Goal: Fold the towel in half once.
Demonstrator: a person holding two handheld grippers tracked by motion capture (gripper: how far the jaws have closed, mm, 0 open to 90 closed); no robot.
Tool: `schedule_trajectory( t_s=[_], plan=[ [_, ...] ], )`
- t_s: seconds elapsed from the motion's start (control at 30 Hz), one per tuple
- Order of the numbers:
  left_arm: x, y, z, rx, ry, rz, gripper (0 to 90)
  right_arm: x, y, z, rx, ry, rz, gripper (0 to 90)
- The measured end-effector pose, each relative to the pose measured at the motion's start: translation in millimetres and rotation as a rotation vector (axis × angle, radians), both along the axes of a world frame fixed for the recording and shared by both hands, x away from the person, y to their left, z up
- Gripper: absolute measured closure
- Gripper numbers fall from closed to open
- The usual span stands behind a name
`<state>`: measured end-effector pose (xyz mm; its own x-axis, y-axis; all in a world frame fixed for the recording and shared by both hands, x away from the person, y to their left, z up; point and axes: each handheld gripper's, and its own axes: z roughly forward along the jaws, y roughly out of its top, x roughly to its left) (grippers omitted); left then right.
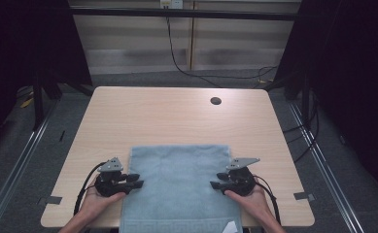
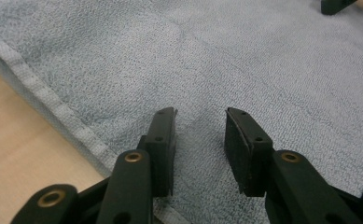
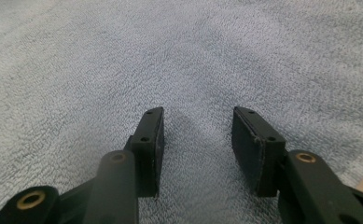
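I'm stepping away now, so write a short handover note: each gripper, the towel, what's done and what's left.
Left gripper: jaws open, over the left edge of the blue towel, nothing gripped.
Right gripper: jaws open, over the towel's right edge, nothing gripped.
Towel: spread flat on the table, near end hanging over the front edge.
Done: both grippers placed at the sides.
Left: probably grip both edges and fold; no fold made yet.

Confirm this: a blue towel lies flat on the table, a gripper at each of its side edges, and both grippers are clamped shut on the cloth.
Not quite. The towel does lie flat on the table with the left gripper and right gripper at its side edges, but neither is clamped shut. The left gripper view and right gripper view show both sets of jaws standing open above the cloth, with nothing pinched between them.
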<state>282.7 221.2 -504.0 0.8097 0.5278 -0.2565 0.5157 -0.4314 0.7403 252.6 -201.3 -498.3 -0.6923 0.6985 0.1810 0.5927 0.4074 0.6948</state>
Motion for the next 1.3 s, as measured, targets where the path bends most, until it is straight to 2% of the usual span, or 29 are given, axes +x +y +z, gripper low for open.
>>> schedule_trajectory(
  t_s=[0.13, 0.2, 0.27, 0.33, 0.4, 0.5, 0.53, 0.57, 0.63, 0.7, 0.73, 0.8, 0.87, 0.93, 1.03, 1.1, 1.17, 1.23, 1.3],
  plan=[
    [-11.9, 2.6, 2.3, 0.008, 0.014, -0.024, 62.6, -13.3, 0.3, 1.2, 0.012, 0.020, 0.013, 54.6],
    [-16.9, 2.8, 4.0, 0.020, 0.012, -0.052, 61.9, -19.1, 0.7, 2.3, 0.012, 0.031, 0.021, 53.9],
    [-17.5, 3.1, 7.8, 0.005, 0.009, -0.057, 59.3, -21.0, 0.0, 4.6, 0.018, 0.033, 0.030, 52.3],
    [-12.0, 4.1, 14.0, -0.020, -0.011, -0.047, 59.0, -18.4, -3.6, 10.2, 0.041, 0.019, 0.014, 51.5],
    [-0.8, 5.8, 20.7, -0.044, -0.031, -0.024, 58.2, -10.7, -9.5, 18.3, 0.049, -0.022, 0.000, 51.5],
    [24.2, 9.1, 27.6, -0.029, -0.057, 0.034, 57.6, 10.1, -20.8, 28.1, 0.052, -0.067, -0.045, 51.7],
    [33.2, 10.4, 28.7, -0.039, -0.066, 0.065, 57.5, 18.9, -24.7, 29.5, 0.054, -0.077, -0.062, 51.7],
    [42.5, 11.3, 30.2, -0.047, -0.053, 0.081, 56.9, 28.3, -28.1, 29.9, 0.062, -0.084, -0.075, 51.6],
    [58.9, 12.2, 33.0, -0.046, -0.062, 0.099, 54.8, 46.0, -32.5, 29.9, 0.067, -0.091, -0.095, 51.5],
    [72.8, 13.4, 33.2, -0.070, -0.053, 0.133, 52.6, 62.7, -34.1, 28.1, 0.055, -0.080, -0.101, 50.3],
    [77.6, 12.6, 32.6, -0.064, -0.056, 0.144, 50.6, 69.5, -33.9, 26.7, 0.042, -0.082, -0.110, 49.9],
    [84.2, 12.7, 26.9, -0.059, -0.064, 0.166, 48.3, 82.6, -33.6, 21.1, 0.044, -0.063, -0.118, 48.2],
    [90.4, 15.4, 17.8, -0.052, -0.033, 0.183, 45.0, 91.9, -32.6, 13.7, 0.027, -0.055, -0.127, 46.8],
    [93.5, 18.3, 12.6, -0.034, -0.025, 0.188, 44.4, 97.6, -33.3, 6.4, 0.036, -0.044, -0.129, 46.1],
    [97.5, 22.9, 7.0, -0.045, -0.013, 0.204, 42.6, 100.1, -33.5, -1.5, 0.029, -0.030, -0.121, 45.7],
    [98.3, 23.1, 2.5, -0.033, -0.001, 0.190, 42.9, 100.8, -33.8, -4.5, 0.023, -0.026, -0.125, 46.6],
    [97.5, 23.5, 0.0, -0.031, -0.012, 0.174, 44.5, 100.3, -34.2, -7.2, 0.022, -0.013, -0.118, 48.3],
    [97.2, 23.7, -3.0, -0.040, -0.004, 0.158, 49.1, 97.8, -34.2, -7.6, 0.021, -0.020, -0.114, 53.5],
    [96.0, 21.4, -6.8, -0.027, 0.000, 0.135, 53.4, 95.9, -33.3, -6.7, 0.012, -0.016, -0.107, 59.5]
  ],
)
